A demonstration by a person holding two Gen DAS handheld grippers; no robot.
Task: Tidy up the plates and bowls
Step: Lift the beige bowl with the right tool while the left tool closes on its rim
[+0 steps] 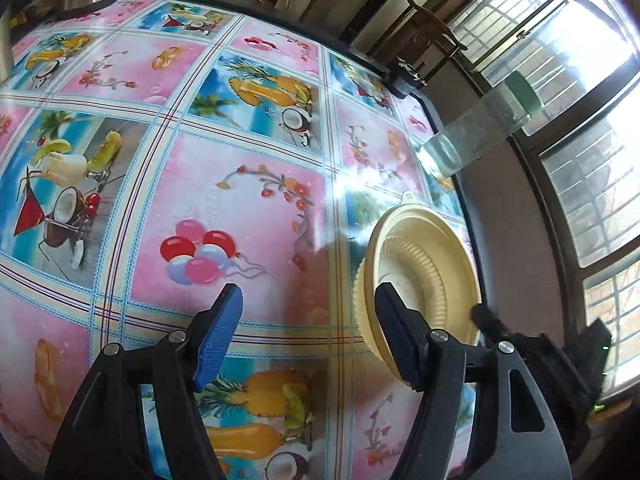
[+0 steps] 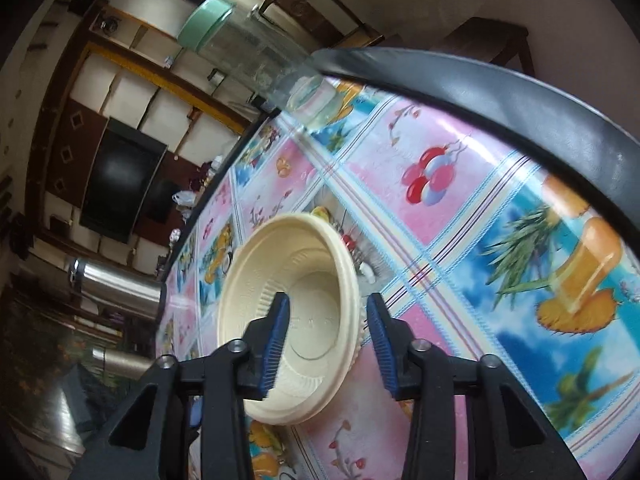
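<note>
A stack of cream bowls [image 2: 296, 280] sits on the worktop [image 1: 240, 200], near its edge, with a clear jar [image 1: 472, 136] farther along. The right claw [image 2: 326, 344] is spread, one pad inside the top bowl and one outside its rim. The left claw [image 1: 308, 332] is spread and empty, just left of the stack. Faint embossed marks in the bowl are unreadable.

A home dining room: fruit-print tablecloth [image 1: 240, 184], wooden cabinets [image 2: 132, 92], television [image 2: 116, 180], barred windows [image 1: 592, 184].

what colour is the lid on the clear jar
Pale mint green lid on the clear jar; right wrist view shows it best.
</note>
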